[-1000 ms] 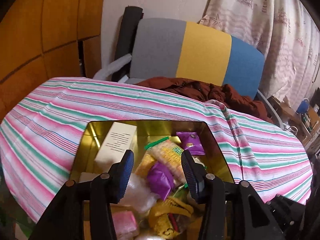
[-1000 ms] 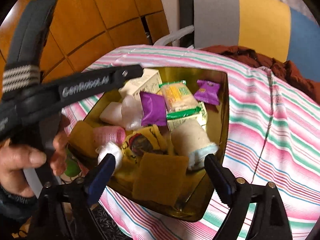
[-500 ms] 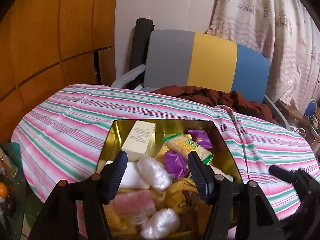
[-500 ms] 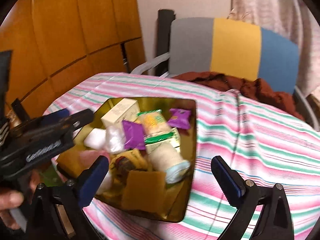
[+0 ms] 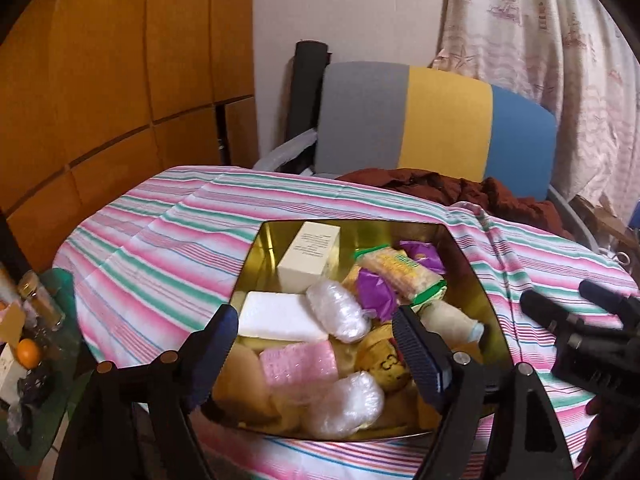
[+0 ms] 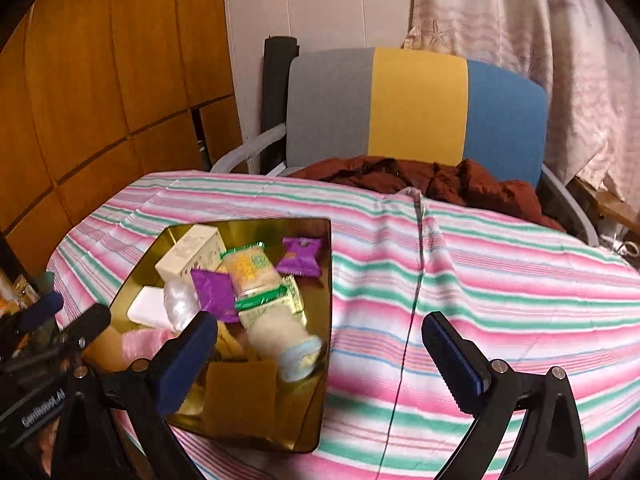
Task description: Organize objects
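The gold tin's [image 5: 256, 264] near edge hides behind the left gripper's fingers [image 5: 420, 356]. The print on the cream box [image 5: 310, 254] is too small to read.

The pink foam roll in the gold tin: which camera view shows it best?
The left wrist view. There the pink foam roll lies unobstructed, centred between the open fingers. In the right wrist view it is mostly hidden behind that gripper's finger.

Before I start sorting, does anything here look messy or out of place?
Yes. The gold tin is a jumble: packets, a cream box and a tipped small bottle lie piled on each other. A brown garment is crumpled at the table's far edge.
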`<state>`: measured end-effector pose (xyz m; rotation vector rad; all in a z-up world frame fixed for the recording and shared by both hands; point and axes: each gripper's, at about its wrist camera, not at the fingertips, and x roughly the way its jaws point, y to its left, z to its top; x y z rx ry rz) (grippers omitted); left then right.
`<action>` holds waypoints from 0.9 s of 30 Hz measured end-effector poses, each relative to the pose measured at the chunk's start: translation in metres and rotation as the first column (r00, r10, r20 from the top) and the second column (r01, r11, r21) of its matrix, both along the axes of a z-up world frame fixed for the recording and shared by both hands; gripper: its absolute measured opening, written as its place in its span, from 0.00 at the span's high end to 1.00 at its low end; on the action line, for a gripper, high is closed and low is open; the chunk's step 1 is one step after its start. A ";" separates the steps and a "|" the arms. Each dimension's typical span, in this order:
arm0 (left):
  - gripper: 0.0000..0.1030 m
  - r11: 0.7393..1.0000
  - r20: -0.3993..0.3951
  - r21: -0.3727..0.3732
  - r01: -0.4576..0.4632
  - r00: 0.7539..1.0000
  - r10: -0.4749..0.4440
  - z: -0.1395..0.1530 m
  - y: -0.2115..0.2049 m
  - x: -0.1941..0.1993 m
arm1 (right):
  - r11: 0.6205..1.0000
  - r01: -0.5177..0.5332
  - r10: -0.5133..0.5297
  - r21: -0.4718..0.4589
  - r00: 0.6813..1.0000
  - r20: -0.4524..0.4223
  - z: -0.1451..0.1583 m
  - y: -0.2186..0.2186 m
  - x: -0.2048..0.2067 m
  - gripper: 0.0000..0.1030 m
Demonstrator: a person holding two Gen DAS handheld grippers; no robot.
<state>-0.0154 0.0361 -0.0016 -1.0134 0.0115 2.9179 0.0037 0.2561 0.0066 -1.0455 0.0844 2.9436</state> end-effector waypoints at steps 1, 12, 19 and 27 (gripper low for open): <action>0.22 1.000 -0.001 0.003 0.000 1.000 0.000 0.000 -0.001 0.002 | 1.000 0.002 -0.002 -0.006 1.000 -0.005 0.001 0.000 0.000 0.00; 0.22 0.998 0.054 0.065 -0.016 0.998 0.012 -0.008 -0.012 0.008 | 0.999 -0.015 0.016 -0.046 1.000 0.023 -0.015 -0.011 0.014 0.00; 0.22 0.996 0.064 0.064 -0.056 0.997 0.052 -0.012 -0.025 0.011 | 1.000 -0.019 0.019 -0.016 1.000 -0.002 -0.007 -0.017 0.009 0.00; 0.22 0.995 -0.009 0.047 -0.084 0.996 0.085 -0.005 -0.034 0.020 | 1.000 -0.027 0.027 0.003 1.000 -0.009 -0.003 -0.023 0.007 0.00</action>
